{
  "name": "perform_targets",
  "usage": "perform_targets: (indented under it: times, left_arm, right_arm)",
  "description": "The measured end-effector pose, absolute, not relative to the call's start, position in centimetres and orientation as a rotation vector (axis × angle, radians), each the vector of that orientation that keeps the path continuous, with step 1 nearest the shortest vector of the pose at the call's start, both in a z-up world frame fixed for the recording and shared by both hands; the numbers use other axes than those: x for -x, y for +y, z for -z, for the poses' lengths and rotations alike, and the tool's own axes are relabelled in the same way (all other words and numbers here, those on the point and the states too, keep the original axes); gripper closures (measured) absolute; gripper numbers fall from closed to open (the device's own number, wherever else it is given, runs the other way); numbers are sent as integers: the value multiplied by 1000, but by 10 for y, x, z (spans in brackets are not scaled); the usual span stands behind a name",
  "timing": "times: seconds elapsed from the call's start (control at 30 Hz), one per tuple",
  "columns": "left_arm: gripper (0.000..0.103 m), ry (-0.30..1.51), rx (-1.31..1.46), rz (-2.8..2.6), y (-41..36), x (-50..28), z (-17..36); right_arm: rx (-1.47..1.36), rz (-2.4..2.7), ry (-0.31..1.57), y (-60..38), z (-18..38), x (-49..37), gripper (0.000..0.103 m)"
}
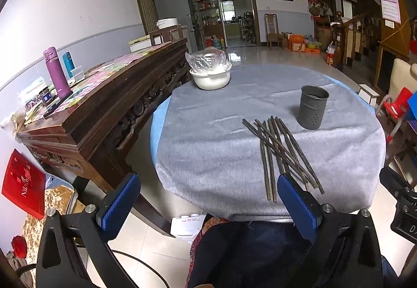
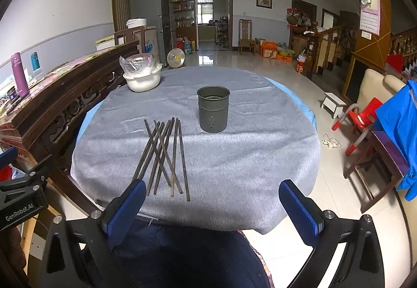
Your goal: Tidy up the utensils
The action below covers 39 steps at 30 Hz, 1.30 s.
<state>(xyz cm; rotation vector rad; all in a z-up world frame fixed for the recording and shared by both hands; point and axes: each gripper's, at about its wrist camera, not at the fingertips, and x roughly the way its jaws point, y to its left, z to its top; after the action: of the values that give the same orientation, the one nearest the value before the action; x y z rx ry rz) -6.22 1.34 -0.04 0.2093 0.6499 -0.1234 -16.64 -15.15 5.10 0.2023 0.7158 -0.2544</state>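
1. Setting. A round counter (image 2: 260,157) under a grey cloth carries a loose heap of dark chopsticks (image 2: 166,155) near its front edge, a grey metal holder (image 2: 213,109) standing upright just behind and to the right of them, and a white bowl (image 2: 142,79) with a plastic bag at the far left.
2. Left gripper (image 1: 208,199). Its blue-padded fingers (image 1: 122,199) are spread wide and hold nothing; they hang over the near rim of the counter, the chopstick ends close to the right pad.
3. Right gripper (image 2: 208,204). Its fingers (image 2: 299,207) are likewise spread wide and empty, at the front edge, with the heap just ahead of the left pad.
4. Handling. The chopsticks look thin, stiff, light and probably smooth; they cross one another, so pinching one alone may drag its neighbours. The free near ends, where the sticks fan apart, seem the best place to grip.
5. Progress. The holder appears empty, so the task is judged to be at its start. The holder looks light and could tip if knocked.
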Motion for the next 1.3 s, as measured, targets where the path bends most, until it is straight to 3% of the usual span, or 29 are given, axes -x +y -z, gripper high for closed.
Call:
perform_targets:
  times: [1.3]
  left_arm:
    - [0, 691, -220, 132, 12, 63, 10]
  right_arm:
    - [-228, 241, 743, -155, -44, 165, 0]
